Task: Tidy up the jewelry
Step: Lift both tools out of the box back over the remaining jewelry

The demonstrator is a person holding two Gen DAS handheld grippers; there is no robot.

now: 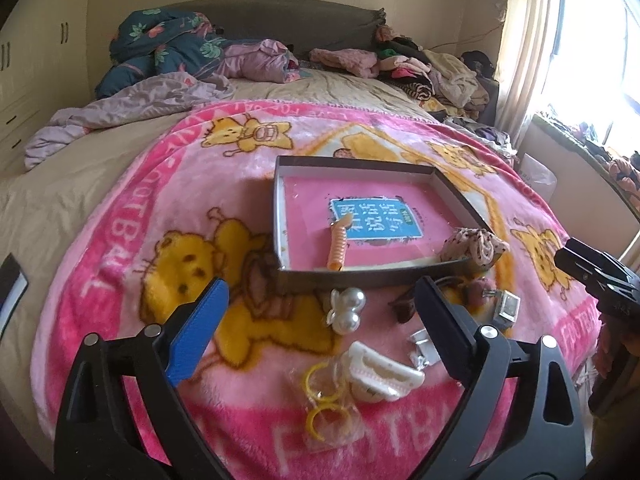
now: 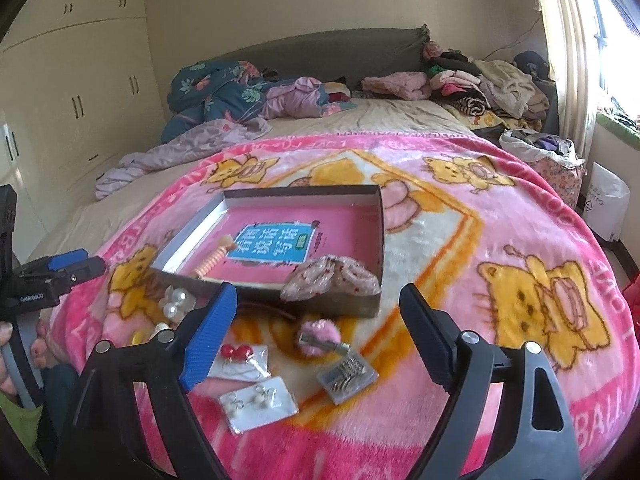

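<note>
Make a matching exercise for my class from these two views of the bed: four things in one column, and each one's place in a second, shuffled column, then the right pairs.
Things
1. orange spiral hair tie
2. dotted scrunchie
3. pearl hair clip
4. red ball earrings

Places
A. on the blanket, outside the box's near wall
B. on a clear-wrapped card on the blanket
C. lying flat inside the box, partly on the blue label
D. draped over the box's near corner

Pairs: 1-C, 2-D, 3-A, 4-B
</note>
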